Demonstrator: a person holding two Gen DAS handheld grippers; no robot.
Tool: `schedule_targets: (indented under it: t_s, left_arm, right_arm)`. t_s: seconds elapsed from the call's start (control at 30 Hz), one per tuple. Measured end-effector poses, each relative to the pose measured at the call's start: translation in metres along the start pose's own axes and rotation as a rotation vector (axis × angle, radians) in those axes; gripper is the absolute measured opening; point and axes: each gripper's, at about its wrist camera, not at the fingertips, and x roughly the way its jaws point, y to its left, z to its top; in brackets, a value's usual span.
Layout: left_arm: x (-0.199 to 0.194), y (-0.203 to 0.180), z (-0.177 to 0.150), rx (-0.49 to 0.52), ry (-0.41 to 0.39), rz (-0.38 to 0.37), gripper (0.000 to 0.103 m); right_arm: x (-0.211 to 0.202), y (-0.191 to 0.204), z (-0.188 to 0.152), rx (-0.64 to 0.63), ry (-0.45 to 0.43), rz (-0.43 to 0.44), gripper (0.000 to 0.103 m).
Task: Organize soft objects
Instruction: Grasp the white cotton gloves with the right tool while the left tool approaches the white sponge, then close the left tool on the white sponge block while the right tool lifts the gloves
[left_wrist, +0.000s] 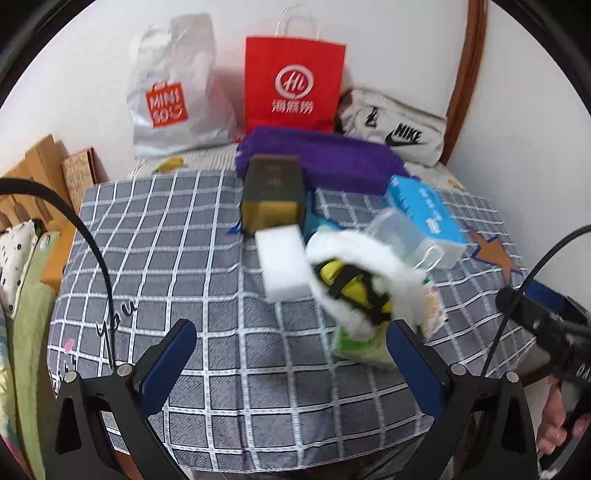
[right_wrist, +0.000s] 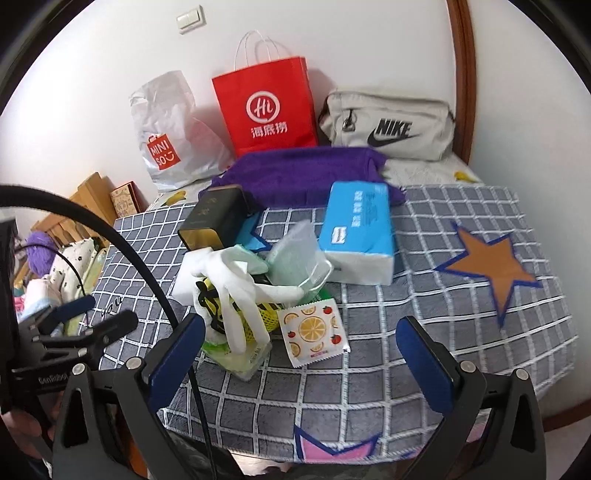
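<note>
A heap lies on the grey checked blanket. In it are white gloves over a yellow and black item, a white sponge block, a blue tissue pack, a dark tin box, a clear plastic container and a fruit-print wipe packet. A folded purple towel lies behind. My left gripper is open and empty, just before the heap. My right gripper is open and empty, over the packet's near edge.
A red paper bag, a silver Miniso bag and a grey Nike pouch stand against the back wall. Wooden furniture and bedding are at the left. An orange star patch marks the blanket's right.
</note>
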Motion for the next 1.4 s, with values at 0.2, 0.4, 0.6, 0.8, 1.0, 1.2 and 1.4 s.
schedule_targets:
  t_s: [0.2,0.4,0.6,0.8,1.0,1.2,1.4]
  left_arm:
    - [0.025,0.027,-0.007,-0.033,0.046,0.028,0.103]
    - [0.037,0.053,-0.005,-0.082,0.059,0.005,0.103]
    - [0.048,0.062,-0.001,-0.084,0.067,0.025,0.103]
    - [0.064,0.066,0.001,-0.107,0.092,0.012,0.103]
    - [0.073,0.065,0.005,-0.111,0.094,-0.013,0.103]
    - [0.083,0.059,0.018,-0.126,0.086,-0.053,0.103]
    - [0.102,0.049,0.039,-0.171,0.093,-0.087,0.103]
  right_arm:
    - [0.033,0.021,0.008,-0.084,-0.007,0.065,0.093]
    - [0.073,0.048,0.018,-0.181,0.038,0.112,0.08]
    - [0.103,0.062,0.019,-0.233,0.083,0.126,0.06]
    - [0.123,0.063,0.021,-0.244,0.134,0.157,0.026]
    - [0.109,0.052,0.024,-0.216,0.103,0.211,0.018]
    - [0.086,0.036,0.035,-0.185,0.049,0.209,0.018]
    - [0.067,0.021,0.037,-0.171,0.016,0.18,0.018]
